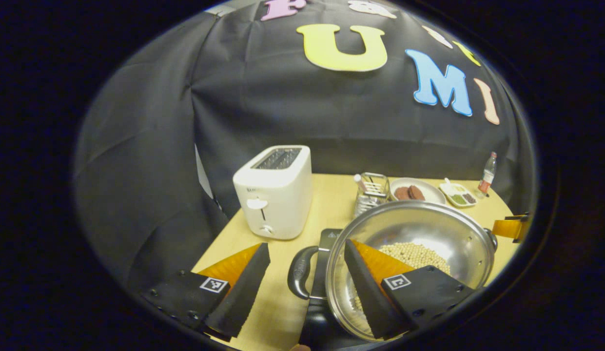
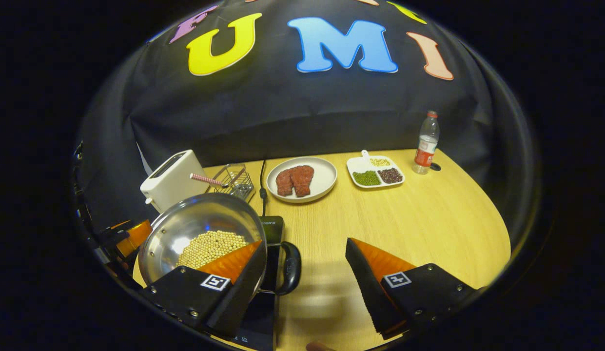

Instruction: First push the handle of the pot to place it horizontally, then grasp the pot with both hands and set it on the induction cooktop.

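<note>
Left gripper view: one white toaster (image 1: 274, 191) stands at centre left on the wooden table (image 1: 331, 204); to its right a wire rack (image 1: 372, 191), one round plate (image 1: 425, 191) with two brown patties, one divided dish (image 1: 458, 194) holding green and dark fillings, and one bottle (image 1: 488, 173) at the far right. The single steel pot (image 1: 419, 229), lower centre to right, holds pale beans (image 1: 414, 254) and sits over the black induction cooktop (image 1: 322, 273). Its two loop handles lie on a left-to-right axis: the near black handle (image 1: 300, 272) points toward the frame's left, the other toward the right edge. The left gripper (image 1: 306, 279) has its fingers spread wide apart, straddling that near handle and the rim without clamping. Right gripper view: the toaster, rack, plate with two patties and three-compartment dish run left to right across the upper table; the pot lies at lower left, one handle pointing right. The right gripper (image 2: 304, 273) is likewise spread apart, its fingers either side of this handle and rim.
</note>
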